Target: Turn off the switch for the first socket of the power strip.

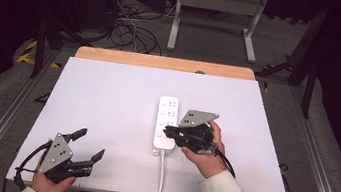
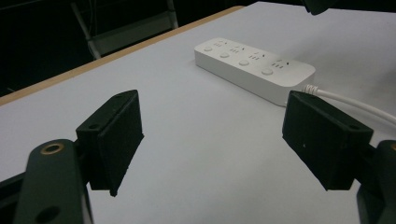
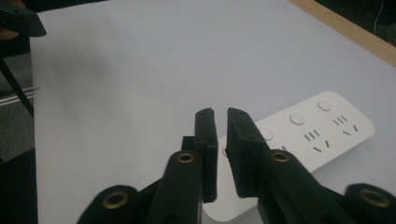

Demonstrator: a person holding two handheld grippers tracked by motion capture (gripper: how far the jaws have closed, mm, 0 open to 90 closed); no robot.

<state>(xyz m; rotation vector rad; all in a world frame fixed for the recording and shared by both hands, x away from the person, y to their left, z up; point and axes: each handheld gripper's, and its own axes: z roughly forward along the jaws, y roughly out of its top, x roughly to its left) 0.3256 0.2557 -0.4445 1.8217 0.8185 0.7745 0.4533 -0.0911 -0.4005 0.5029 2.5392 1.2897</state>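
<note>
The white power strip (image 1: pixel 166 125) lies flat mid-worktop (image 1: pixel 106 107) with nothing plugged in, the right tool (image 1: pixel 169 132) poised nearly clenched over its near switches, grasping nothing, the left tool (image 1: pixel 91 145) released and well apart, so the pressing looks barely begun.

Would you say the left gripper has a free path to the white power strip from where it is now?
Probably yes: bare table lies between the open left gripper and the power strip, though the right gripper already sits over its near end.
</note>
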